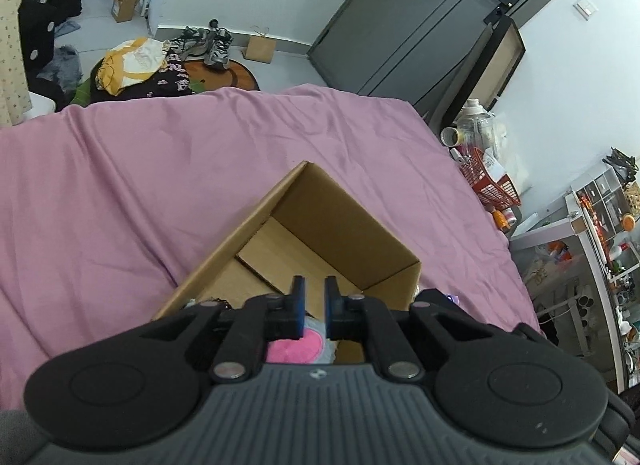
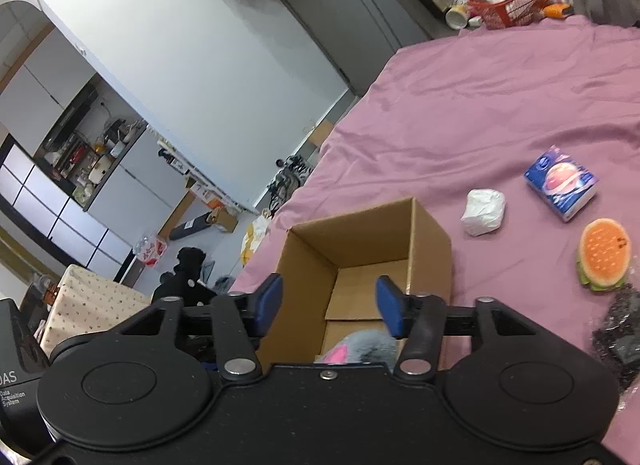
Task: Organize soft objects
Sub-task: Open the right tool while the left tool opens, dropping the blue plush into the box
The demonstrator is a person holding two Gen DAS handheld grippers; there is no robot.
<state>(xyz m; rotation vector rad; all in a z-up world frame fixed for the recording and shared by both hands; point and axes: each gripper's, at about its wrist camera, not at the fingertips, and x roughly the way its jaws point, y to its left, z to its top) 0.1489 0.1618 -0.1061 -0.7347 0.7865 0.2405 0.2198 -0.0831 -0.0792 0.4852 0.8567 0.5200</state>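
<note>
Pink bedsheet [image 2: 500,97]: one box [image 2: 384,233], left gripper [image 1: 314,289] closed empty, right gripper [image 2: 329,297] wide.

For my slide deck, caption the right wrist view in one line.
Right gripper open over the cardboard box, a grey-pink plush inside; hamburger toy waiting.

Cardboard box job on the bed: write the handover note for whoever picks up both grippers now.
Left gripper: shut, empty, over the cardboard box.
Right gripper: open, nothing between its fingers, over the box.
Done: a grey and pink plush toy lies in the box.
Left on the purple bedsheet, beside the box: white bundle, blue tissue pack, burger plush, dark crinkly bag.
</note>
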